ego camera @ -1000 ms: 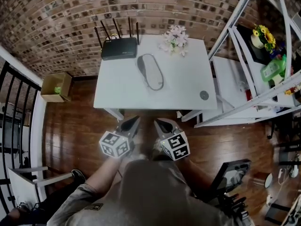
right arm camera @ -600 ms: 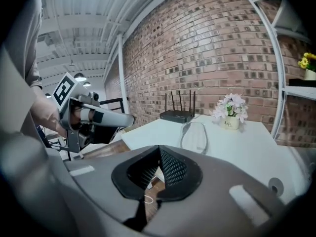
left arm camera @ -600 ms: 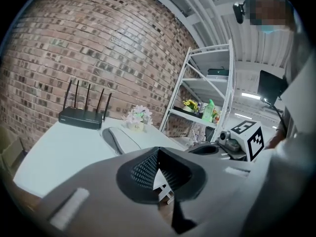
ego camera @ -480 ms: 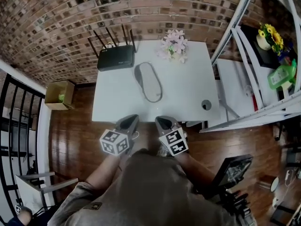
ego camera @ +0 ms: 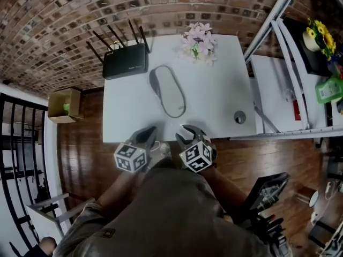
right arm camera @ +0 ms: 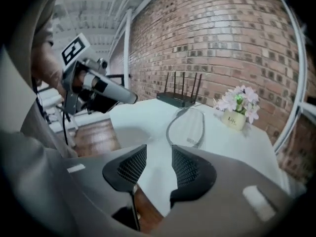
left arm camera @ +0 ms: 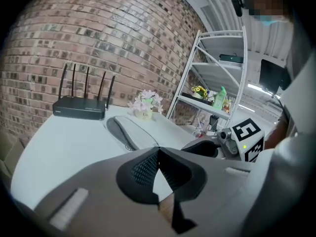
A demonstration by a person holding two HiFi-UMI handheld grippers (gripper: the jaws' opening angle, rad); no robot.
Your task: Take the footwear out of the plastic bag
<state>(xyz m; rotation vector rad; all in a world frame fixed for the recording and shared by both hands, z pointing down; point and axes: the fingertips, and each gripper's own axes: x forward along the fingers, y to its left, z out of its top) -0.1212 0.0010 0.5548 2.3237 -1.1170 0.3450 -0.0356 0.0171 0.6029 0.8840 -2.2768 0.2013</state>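
Pale grey flat footwear (ego camera: 169,91) with a dark rim lies lengthwise in the middle of the white table (ego camera: 220,84), seemingly inside thin clear plastic. It also shows as the footwear (left arm camera: 129,132) and the footwear (right arm camera: 190,127) ahead of each gripper. My left gripper (ego camera: 151,130) hovers at the table's near edge, shut and empty, its pads (left arm camera: 148,169) pressed together. My right gripper (ego camera: 187,131) is beside it, its jaws opening, with nothing between the fingers (right arm camera: 129,168). Both are well short of the footwear.
A black router (ego camera: 125,63) with antennas stands at the table's far left, a small pot of flowers (ego camera: 198,40) at the far middle, a small round object (ego camera: 239,117) near the right front. A white shelf rack (ego camera: 289,84) stands to the right, a cardboard box (ego camera: 64,105) on the floor to the left.
Both grippers have come forward from above the wooden floor to the table's near edge. The right gripper's jaws have parted; the left stays shut.
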